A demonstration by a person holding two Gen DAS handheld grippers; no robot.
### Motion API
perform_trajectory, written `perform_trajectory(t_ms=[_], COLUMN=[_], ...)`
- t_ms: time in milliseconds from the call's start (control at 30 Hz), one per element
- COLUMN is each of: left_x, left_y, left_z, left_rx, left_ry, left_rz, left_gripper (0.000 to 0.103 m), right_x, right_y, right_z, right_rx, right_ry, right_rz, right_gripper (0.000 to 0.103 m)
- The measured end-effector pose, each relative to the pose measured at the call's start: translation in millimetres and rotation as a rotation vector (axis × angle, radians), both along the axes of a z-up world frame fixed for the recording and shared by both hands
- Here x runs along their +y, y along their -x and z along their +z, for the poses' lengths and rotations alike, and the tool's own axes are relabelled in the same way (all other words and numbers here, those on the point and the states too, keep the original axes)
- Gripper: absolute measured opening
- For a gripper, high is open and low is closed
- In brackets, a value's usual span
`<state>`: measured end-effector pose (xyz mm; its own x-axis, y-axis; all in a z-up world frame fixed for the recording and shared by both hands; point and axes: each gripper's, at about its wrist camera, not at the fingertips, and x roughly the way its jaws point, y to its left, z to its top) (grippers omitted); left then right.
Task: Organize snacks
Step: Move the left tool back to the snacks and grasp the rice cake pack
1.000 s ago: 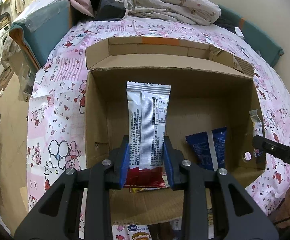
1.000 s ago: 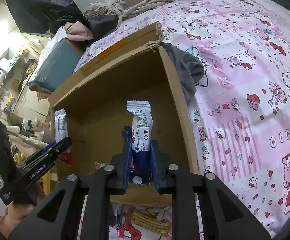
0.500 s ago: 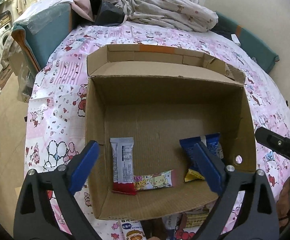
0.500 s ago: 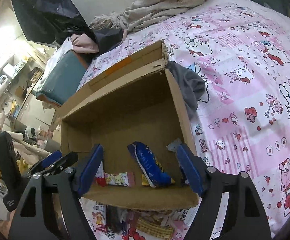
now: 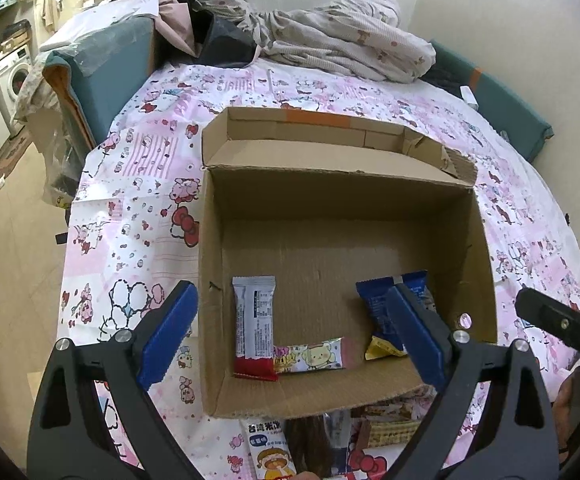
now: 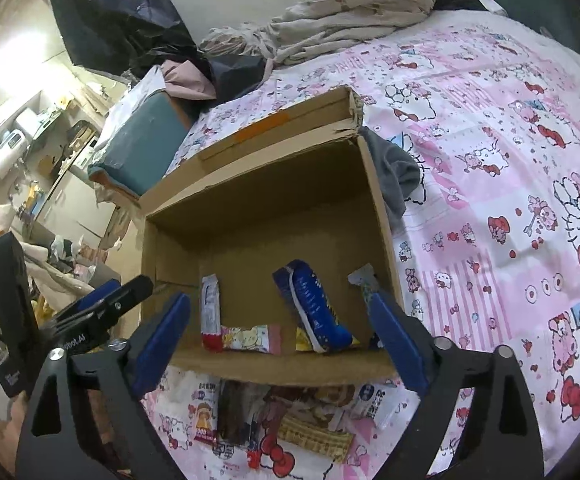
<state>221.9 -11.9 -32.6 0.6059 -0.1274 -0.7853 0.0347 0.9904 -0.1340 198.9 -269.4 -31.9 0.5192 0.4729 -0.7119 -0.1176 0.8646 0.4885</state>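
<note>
An open cardboard box [image 5: 210,280] stands on a pink cartoon bedsheet. On its floor lie a silver-and-red wrapper [image 5: 254,332], a pastel cartoon bar [image 5: 310,358], a blue packet [image 5: 382,308] and a yellow packet corner [image 5: 382,350]. My left gripper [image 5: 288,296] hangs open above the box's near edge with nothing between its fingers. My right gripper [image 6: 278,300] is over the same edge, its jaws opening and empty. Below it are the blue packet [image 6: 314,308], the silver-and-red wrapper [image 6: 210,316] and a silver wrapper [image 6: 364,280] against the right wall. Several loose snacks [image 6: 290,420] lie in front of the box.
A crumpled blanket [image 5: 342,48] and dark bags lie at the far end of the bed. A teal cushion [image 5: 106,68] sits at the far left. A grey cloth [image 6: 394,176] lies against the box's right side. The floor [image 5: 18,240] drops off left of the bed.
Both grippers opened and let go of their packets, which now lie on the box floor. Both have pulled up and back from the box.
</note>
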Motion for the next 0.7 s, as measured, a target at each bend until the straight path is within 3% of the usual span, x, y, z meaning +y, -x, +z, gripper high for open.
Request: perform_trajectory(t_ms=[267,700], left_x=[6,22], left_y=[23,60], left_z=[13,9], left_rx=[-0.031,0.027], left_ry=[-0.017,-0.037], left_rz=[0.006,0.046], left_gripper=[0.099,0.099], right_x=[-3,-15], right_y=[23,58], right_z=[9,2], right_rx=[-0.022,0.048], right_ry=[0.005,-0.038], right_rz=[-0.004,-0.055], right_gripper=[0.099,0.099])
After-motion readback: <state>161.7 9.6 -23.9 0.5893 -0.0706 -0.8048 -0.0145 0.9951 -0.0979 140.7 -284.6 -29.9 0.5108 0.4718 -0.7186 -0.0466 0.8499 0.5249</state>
